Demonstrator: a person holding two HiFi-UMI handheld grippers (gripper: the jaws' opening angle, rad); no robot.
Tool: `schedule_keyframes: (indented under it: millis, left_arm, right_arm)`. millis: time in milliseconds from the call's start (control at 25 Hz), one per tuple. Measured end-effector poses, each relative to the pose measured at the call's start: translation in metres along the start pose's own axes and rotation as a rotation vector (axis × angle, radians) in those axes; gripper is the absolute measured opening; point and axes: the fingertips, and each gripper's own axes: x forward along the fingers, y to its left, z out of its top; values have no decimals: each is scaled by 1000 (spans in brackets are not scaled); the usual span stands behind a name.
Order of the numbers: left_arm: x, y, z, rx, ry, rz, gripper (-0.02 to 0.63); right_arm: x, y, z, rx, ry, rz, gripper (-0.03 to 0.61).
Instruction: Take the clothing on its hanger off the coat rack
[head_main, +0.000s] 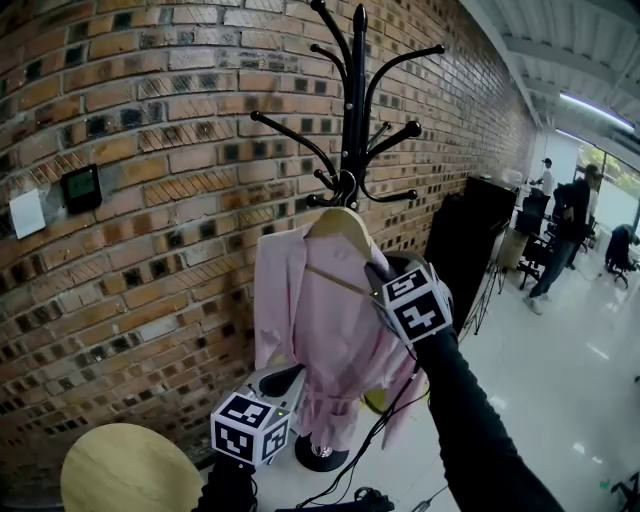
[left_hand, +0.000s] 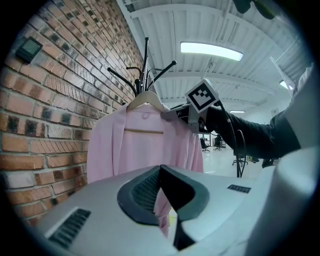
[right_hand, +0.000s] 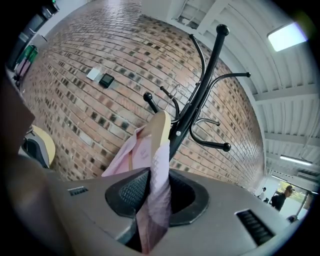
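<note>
A pink shirt (head_main: 325, 320) hangs on a wooden hanger (head_main: 340, 225) at the black coat rack (head_main: 352, 110). The hanger's hook sits by the rack's lower pegs; I cannot tell whether it rests on one. My right gripper (head_main: 385, 285) is shut on the hanger's right arm, with the shirt's shoulder (right_hand: 159, 180) pinched between its pads. The hanger's end (right_hand: 159, 127) rises just past them. My left gripper (head_main: 285, 390) is lower, beside the shirt's hem, its fingertips meeting with nothing between them. The shirt (left_hand: 145, 150) and my right gripper (left_hand: 175, 114) both appear in the left gripper view.
A brick wall (head_main: 150, 250) stands right behind the rack, with a small wall panel (head_main: 80, 187). A round wooden stool (head_main: 130, 470) is at the lower left. The rack's base (head_main: 320, 455) and cables lie on the floor. A black cabinet (head_main: 480, 240) and people are far right.
</note>
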Motion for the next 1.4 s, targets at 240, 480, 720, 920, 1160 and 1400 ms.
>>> schedule_keyframes:
  millis: [240,480,720,920,1160,1400]
  left_arm:
    - [-5,2,3,22,7,13,12]
    - [-9,2,15,26,9,82,12]
    - [-30,6,27,18,12,281,12]
    - [-71,-9,27,7,-2,476,12]
    - [-140,-38,22,-7,4,709,12]
    - [-203,-68,21,-16,37,951,12]
  right_arm:
    - [-20,12,-1,-15,-31,47,84]
    - [-39,19,1,-54,-79,141,83]
    - [-41,29,-9,-100,-164,296,84]
    - [-52,53,-3,-133,-252,446,83]
    - [-85,85,30,-163,-389,597,83]
    - [-108,127,68,-197,-535,769,83]
